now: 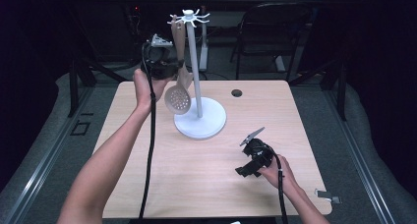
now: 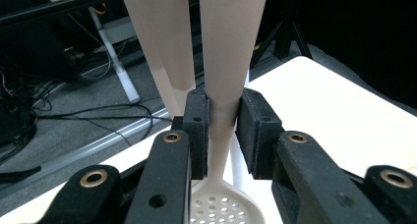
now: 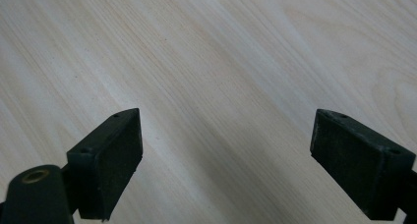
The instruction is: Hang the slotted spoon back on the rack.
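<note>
The left tool (image 1: pixel 164 62) is up high, just left of the white metal stand with little hooks on top (image 1: pixel 194 67). Its jaws are pinched tight on the thin handle of the pale plastic spoon with holes in its round bowl (image 1: pixel 178 98). The spoon hangs down beside the stand's pole, with its bowl low, near the stand's round base. In the left gripper view the black pads (image 2: pixel 196 130) squeeze the handle from both sides.

The step in hand looks like hanging the spoon on a hook, or lifting it off; I cannot tell which.

The next move needs a slow, careful lift so the stand does not tip.

To the right of the stand, the right tool (image 1: pixel 253 160) sits low over the light wooden table (image 1: pixel 206 184). Its jaws are wide and hold nothing.
</note>
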The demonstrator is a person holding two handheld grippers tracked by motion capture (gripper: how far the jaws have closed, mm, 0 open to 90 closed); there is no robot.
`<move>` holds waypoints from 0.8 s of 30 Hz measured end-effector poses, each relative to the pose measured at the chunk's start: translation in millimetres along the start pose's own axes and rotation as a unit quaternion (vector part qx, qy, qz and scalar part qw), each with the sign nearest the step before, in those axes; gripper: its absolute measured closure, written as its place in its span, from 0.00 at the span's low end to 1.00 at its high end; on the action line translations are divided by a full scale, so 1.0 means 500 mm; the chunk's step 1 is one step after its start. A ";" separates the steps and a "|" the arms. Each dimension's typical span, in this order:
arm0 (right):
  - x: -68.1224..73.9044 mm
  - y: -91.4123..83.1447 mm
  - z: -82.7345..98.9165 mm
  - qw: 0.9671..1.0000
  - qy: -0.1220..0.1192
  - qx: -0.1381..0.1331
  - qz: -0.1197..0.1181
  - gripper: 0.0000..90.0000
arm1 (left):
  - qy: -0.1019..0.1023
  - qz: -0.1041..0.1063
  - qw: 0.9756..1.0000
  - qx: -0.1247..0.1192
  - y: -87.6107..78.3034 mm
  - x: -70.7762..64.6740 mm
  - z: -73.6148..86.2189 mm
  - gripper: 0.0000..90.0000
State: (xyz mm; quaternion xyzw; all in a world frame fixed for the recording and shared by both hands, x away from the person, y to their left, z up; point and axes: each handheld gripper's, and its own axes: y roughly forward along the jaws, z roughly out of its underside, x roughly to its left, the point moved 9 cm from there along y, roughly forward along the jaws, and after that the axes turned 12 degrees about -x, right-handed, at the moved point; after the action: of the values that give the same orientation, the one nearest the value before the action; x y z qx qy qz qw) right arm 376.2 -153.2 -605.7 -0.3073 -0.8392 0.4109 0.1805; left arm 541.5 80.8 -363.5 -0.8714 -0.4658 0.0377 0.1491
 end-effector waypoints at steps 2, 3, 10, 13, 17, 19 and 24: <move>0.002 0.002 0.000 1.000 0.002 0.001 -0.003 0.14 | -0.002 -0.002 1.000 0.004 0.007 0.001 0.002 0.83; 0.002 0.004 0.000 1.000 0.002 -0.003 -0.001 0.14 | -0.004 0.000 1.000 0.005 0.010 0.001 0.003 0.83; 0.002 0.000 0.003 1.000 0.012 -0.010 -0.003 0.14 | -0.013 0.002 1.000 -0.003 0.022 0.001 0.003 0.83; 0.001 -0.001 0.004 1.000 0.006 -0.002 -0.002 0.14 | -0.020 0.003 1.000 -0.009 0.021 0.000 0.004 0.82; -0.001 -0.003 0.005 1.000 0.008 -0.002 0.001 0.14 | -0.029 0.012 0.999 -0.012 0.011 -0.002 0.007 0.71; -0.002 -0.004 0.006 1.000 0.006 -0.001 0.001 0.14 | -0.034 0.009 0.999 -0.010 0.004 0.000 0.011 0.58; -0.004 -0.005 0.003 1.000 0.001 -0.005 0.005 0.14 | -0.035 0.009 0.999 -0.007 -0.026 0.003 0.028 0.36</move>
State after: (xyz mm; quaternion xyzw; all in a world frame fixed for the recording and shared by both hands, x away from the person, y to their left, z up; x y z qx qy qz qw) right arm 376.0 -156.7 -604.8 -0.3131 -0.8391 0.4075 0.1782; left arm 529.2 92.0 -372.7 -0.8749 -0.4628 0.0662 0.1263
